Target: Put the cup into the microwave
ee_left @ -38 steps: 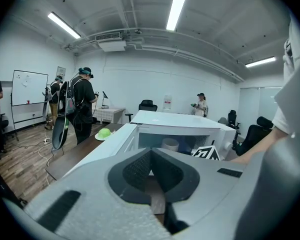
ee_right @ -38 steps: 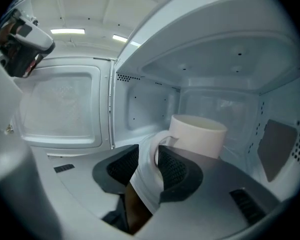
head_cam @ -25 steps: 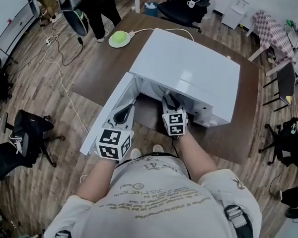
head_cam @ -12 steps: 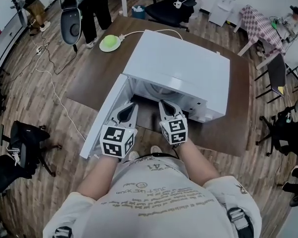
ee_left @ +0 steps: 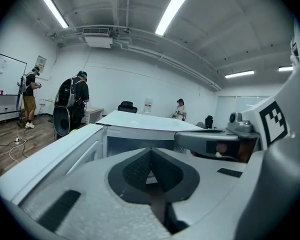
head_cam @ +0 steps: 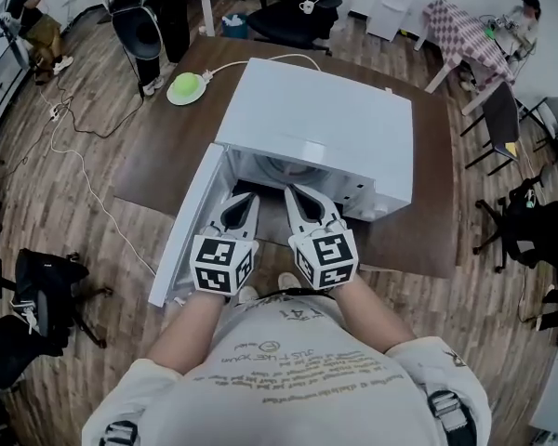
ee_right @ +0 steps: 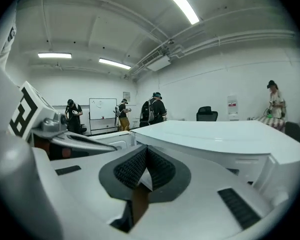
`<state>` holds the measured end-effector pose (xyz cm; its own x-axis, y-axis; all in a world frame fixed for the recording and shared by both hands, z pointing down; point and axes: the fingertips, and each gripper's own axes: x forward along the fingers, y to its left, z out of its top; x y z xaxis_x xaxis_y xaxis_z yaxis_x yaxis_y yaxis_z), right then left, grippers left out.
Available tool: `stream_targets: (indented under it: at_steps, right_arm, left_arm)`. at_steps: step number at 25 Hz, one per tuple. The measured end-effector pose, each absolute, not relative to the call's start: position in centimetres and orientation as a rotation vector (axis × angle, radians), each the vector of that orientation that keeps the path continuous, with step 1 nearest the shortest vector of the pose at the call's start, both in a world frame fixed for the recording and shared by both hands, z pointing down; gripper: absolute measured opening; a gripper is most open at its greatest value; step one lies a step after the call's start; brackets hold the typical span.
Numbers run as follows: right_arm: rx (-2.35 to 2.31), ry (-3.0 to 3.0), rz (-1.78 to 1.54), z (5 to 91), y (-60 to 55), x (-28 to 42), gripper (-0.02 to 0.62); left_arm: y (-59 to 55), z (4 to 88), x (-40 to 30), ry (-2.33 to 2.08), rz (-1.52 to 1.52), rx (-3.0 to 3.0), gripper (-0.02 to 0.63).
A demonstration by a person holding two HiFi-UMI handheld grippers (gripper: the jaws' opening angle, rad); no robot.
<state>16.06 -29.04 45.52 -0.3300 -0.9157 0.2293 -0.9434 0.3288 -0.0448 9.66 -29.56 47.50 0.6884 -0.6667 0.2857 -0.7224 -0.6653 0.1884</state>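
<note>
Nearest the head camera, the person's two forearms reach out side by side over the table's front edge. The left gripper [head_cam: 245,199] has its jaws pressed together with nothing between them, as its own view shows [ee_left: 150,153]. The right gripper [head_cam: 298,191] is just beside it. Its jaws have just been closing and now meet on nothing [ee_right: 145,155].

Both tips point at the mouth of the white microwave [head_cam: 327,124], and the two grippers cover much of that opening. The microwave door [head_cam: 190,223] hangs open just left of the left gripper. Something pale shows in the cavity behind the tips, but I cannot tell whether it is the cup, which no view shows plainly.

The microwave sits on a brown table [head_cam: 434,214]. Past its far left corner lies a round green object [head_cam: 183,88] with a white cable [head_cam: 253,60] running from it. Beyond the table stand a black office chair [head_cam: 298,12] and a checked cloth [head_cam: 463,28]. People [ee_right: 155,109] stand near the far wall.
</note>
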Motion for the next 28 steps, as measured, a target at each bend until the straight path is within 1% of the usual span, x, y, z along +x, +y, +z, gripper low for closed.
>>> stream_targets:
  at_steps: [4,15,28]
  right_arm:
    - [1.713,-2.430,0.256,44.0,-28.3,15.6,0.014]
    - [1.772,-2.395,0.304,44.7,-28.6,17.1,0.012]
    - [1.752,-2.407,0.339,45.0,-29.1,17.0,0.012]
  left_arm:
    - [-29.8,47.4,10.2,-1.083,0.267,2.624,0.012]
    - [-29.9,47.3,10.7,-1.061,0.276,2.638,0.012]
    - [-30.1,47.4,10.3,-1.081,0.287,2.623,0.012]
